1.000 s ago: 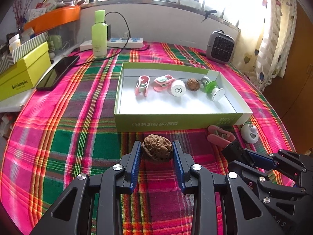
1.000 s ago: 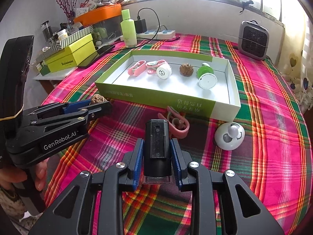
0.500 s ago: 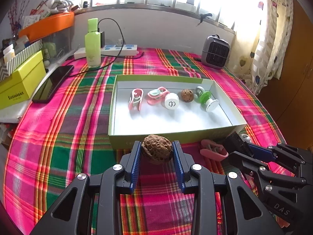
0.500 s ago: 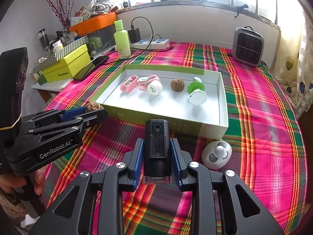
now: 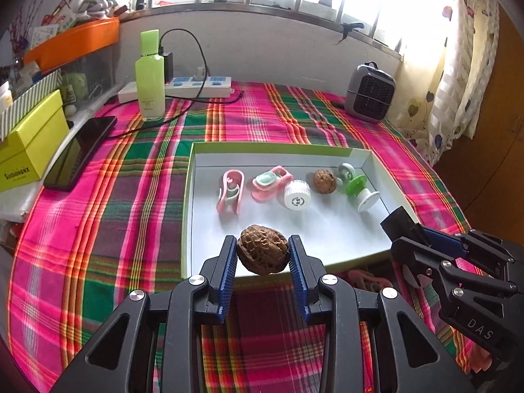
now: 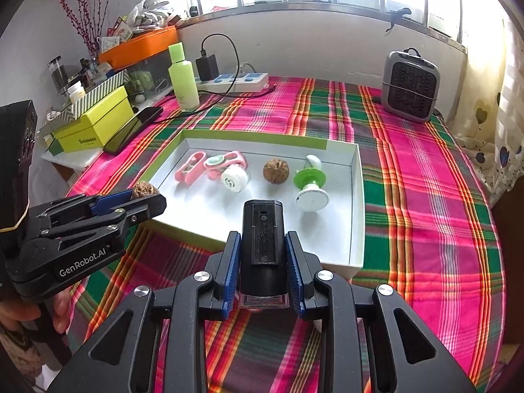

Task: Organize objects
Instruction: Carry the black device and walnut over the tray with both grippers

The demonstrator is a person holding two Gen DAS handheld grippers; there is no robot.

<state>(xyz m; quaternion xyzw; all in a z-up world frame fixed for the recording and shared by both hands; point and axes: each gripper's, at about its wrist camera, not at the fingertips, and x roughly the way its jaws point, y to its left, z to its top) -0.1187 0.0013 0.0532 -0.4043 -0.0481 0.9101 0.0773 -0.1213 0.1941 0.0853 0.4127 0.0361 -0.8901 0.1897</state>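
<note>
My left gripper (image 5: 262,255) is shut on a brown walnut (image 5: 262,254) and holds it above the near edge of the green-rimmed white box (image 5: 249,145). It also shows in the right wrist view (image 6: 144,196). My right gripper (image 6: 263,255) is shut on a black rectangular device (image 6: 263,239), above the box's near right corner (image 6: 357,229). Inside the box lie two pink clips (image 5: 231,190), a white round cap (image 5: 296,195), a second walnut (image 5: 325,180) and a green-and-white pacifier (image 5: 358,191).
A pink clip (image 5: 368,278) lies on the plaid cloth in front of the box, under the right gripper. At the back stand a green bottle (image 5: 150,75), a power strip (image 5: 196,85) and a small grey heater (image 5: 370,93). A phone (image 5: 80,152) and a yellow box (image 5: 26,150) are at left.
Both grippers have risen and moved forward, over the box's near edge. Each still holds its object. The white round thing on the cloth at right has dropped out of view.
</note>
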